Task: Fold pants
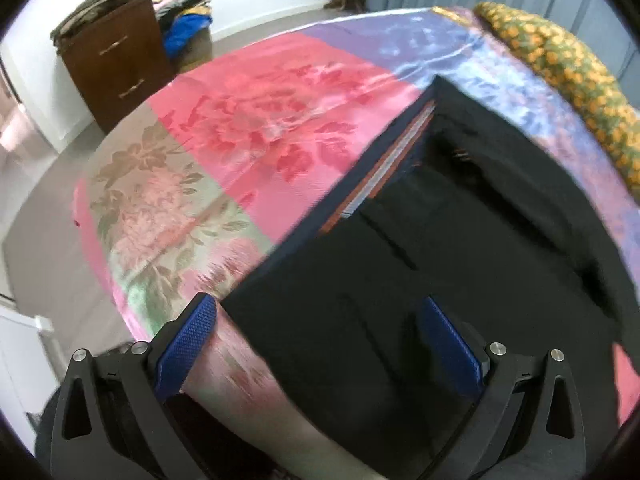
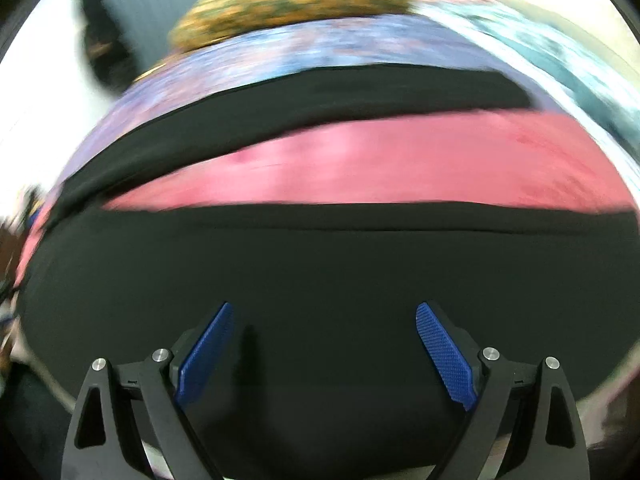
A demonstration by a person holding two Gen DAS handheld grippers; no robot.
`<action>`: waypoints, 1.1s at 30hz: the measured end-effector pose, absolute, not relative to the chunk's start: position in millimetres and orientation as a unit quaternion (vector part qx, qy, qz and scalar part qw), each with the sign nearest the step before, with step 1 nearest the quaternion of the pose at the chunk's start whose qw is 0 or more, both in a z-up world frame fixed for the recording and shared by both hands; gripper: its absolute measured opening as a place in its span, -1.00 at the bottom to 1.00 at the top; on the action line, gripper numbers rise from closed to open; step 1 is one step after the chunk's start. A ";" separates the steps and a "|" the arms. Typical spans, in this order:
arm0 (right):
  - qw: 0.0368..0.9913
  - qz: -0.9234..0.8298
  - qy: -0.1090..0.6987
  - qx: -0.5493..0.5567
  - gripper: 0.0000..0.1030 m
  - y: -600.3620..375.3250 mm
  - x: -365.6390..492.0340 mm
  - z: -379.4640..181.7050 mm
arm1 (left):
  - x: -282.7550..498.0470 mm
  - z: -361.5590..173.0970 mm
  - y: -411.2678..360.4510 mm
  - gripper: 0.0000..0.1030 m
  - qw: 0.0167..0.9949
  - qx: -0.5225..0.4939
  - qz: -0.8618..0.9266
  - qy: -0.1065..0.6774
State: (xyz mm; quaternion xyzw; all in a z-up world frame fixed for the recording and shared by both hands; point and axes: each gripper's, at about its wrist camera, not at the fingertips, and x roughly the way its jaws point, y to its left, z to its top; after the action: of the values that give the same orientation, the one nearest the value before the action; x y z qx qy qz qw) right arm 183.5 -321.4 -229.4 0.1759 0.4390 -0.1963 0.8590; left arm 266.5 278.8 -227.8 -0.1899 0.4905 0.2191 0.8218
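Nearest the lens in the left wrist view, the left tool (image 1: 318,344) is seen with its blue-padded fingers (image 1: 186,346) spread wide apart and nothing gripped. Between and ahead of them the black pants (image 1: 420,264) are spread on the bed, the striped inside of the waistband (image 1: 384,172) turned up just beyond the tool. The left finger is placed over the floral bedspread (image 1: 248,128), just outside the garment's corner. Farther off to the left a brown dresser (image 1: 116,68) with stacked clothes (image 1: 184,16) is seen; ahead to the right lies an orange-patterned pillow (image 1: 560,64).

In the blurred right wrist view, the right tool (image 2: 324,350) is likewise held wide apart, empty, above a pant leg (image 2: 320,272). Beyond it a pink strip of bedspread (image 2: 380,168) is shown between the two legs.
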 end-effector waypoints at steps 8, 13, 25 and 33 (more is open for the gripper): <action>0.811 -0.330 0.382 0.294 0.77 -445.5 98.5 -226.6 | 289.3 -212.3 222.8 0.99 0.845 -0.142 0.158 0.492; 0.846 -0.278 0.360 0.278 0.78 -422.6 123.1 -206.9 | 331.8 -199.8 162.8 0.99 0.868 -0.084 0.096 0.480; 0.878 -0.138 0.428 0.165 0.76 -478.4 252.9 -186.4 | 375.7 -254.2 160.6 0.99 0.888 -0.089 0.104 0.439; 0.842 -0.241 0.446 0.185 0.47 -632.0 317.2 -181.8 | 383.1 -257.4 147.0 0.99 0.891 -0.047 0.121 0.435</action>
State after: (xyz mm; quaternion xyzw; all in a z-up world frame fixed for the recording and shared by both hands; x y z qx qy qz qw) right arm 317.2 -632.0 -181.8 0.1850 0.4458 -0.2414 0.8419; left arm 383.1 147.0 -257.4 -0.0467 0.4348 0.1209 0.8912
